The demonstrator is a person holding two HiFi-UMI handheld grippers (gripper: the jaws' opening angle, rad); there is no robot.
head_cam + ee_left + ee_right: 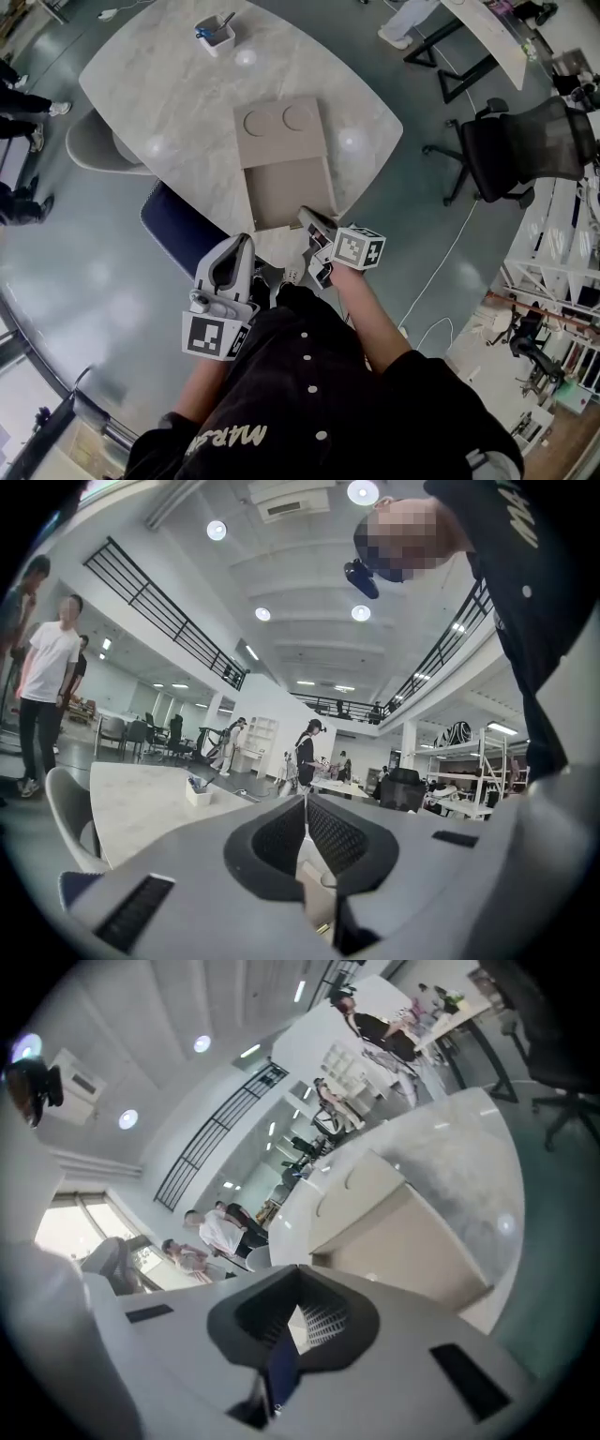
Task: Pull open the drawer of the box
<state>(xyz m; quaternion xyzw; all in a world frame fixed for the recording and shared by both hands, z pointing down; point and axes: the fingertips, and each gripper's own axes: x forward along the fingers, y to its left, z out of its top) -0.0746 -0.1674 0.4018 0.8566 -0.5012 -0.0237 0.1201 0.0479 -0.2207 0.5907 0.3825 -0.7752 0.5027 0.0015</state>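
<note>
A flat beige box with two round marks on its lid lies on the marble table. Its drawer stands pulled out toward me, showing an empty beige tray. My right gripper is shut on nothing, its tip just at the drawer's near right corner. In the right gripper view the box and the drawer lie ahead and to the right of the shut right gripper. My left gripper is shut and empty, off the table's near edge, left of the drawer. The left gripper points up and away from the box.
A white cup with pens sits at the table's far side. A dark blue chair is tucked under the near left edge, and a grey chair stands further left. A black office chair is at the right. People stand nearby.
</note>
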